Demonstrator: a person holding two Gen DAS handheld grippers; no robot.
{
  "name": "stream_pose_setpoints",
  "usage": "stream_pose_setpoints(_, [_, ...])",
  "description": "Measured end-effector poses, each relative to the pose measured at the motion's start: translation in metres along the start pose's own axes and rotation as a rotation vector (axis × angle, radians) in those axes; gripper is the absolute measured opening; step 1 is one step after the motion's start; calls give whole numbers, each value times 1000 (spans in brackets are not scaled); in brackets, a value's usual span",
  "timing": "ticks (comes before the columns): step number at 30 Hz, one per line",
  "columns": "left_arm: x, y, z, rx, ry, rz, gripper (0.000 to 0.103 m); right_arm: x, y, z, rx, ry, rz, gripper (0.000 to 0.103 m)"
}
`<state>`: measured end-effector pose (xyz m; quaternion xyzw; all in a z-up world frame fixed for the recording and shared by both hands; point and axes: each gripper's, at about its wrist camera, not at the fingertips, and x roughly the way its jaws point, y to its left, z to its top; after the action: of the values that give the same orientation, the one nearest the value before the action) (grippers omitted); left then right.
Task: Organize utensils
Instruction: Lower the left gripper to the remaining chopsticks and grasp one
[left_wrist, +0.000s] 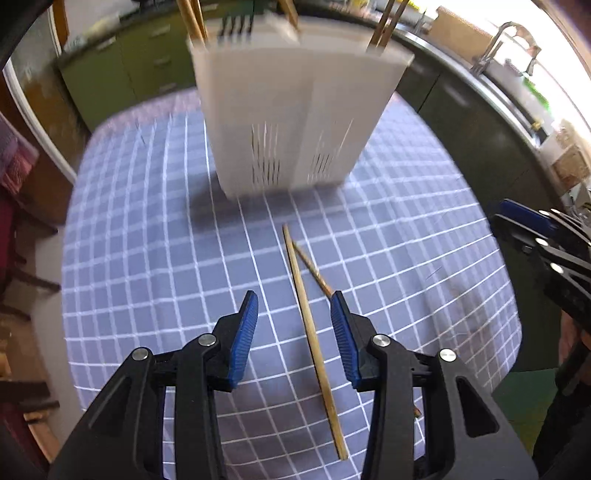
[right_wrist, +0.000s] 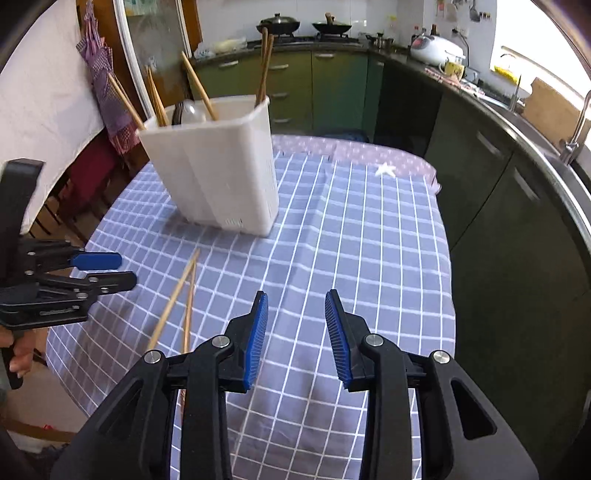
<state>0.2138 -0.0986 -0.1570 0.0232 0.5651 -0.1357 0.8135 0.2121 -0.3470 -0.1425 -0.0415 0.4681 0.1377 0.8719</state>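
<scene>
A white slotted utensil holder (left_wrist: 295, 114) stands upright on the checked tablecloth, with several wooden chopsticks, a fork and a spoon in it; it also shows in the right wrist view (right_wrist: 218, 166). Two loose wooden chopsticks (left_wrist: 314, 339) lie crossed on the cloth in front of it, also seen in the right wrist view (right_wrist: 177, 299). My left gripper (left_wrist: 293, 314) is open and empty, hovering over the chopsticks, one of which lies between its fingers. My right gripper (right_wrist: 295, 321) is open and empty over bare cloth, right of the chopsticks.
The blue-and-white checked tablecloth (right_wrist: 369, 240) covers a small table. Dark green kitchen cabinets (right_wrist: 498, 184) and a counter with a sink run along the right. A white star shape (right_wrist: 385, 169) lies at the far end of the cloth. Chairs stand at the left.
</scene>
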Motion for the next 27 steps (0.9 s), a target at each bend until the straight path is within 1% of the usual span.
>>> stream_pose_setpoints(4, [32,-6,5,-32,75,13,37,-3,-7,-9,12,-6,9,33])
stream_pose_setpoints(9, [54,-10,8,-51,117,39,30,-9,-20,-11,25,-5,4,33])
stream_pose_setpoints(10, [58,-9,9,-57,124,52,26,-12,-21,-11,28,-4,3,33])
stream_pose_setpoints(11, [60,-9,11,-63,130,54,24,-12,-23,-13,31,-3,3,33])
stream_pose_setpoints(14, [63,-11,14,-59,130,69,23,-11,-28,-15,38,-3,10,33])
stream_pose_setpoints(18, [68,-18,18,-35,128,111,20,-10,-33,-18,49,-2,21,33])
stream_pose_setpoints(19, [69,-21,20,-29,129,119,16,-10,-33,-19,50,-2,22,33])
stream_pose_setpoints(20, [70,-24,20,-18,129,121,10,-10,-33,-19,49,-1,22,33])
stream_pose_setpoints(21, [71,-26,21,-12,134,116,8,-11,-33,-19,48,-1,22,33])
stream_pose_setpoints(25, [70,-26,28,-14,142,111,6,-14,-32,-19,44,-2,19,33])
stream_pose_setpoints(27, [65,-22,30,-23,132,98,6,-16,-32,-19,43,-3,13,33])
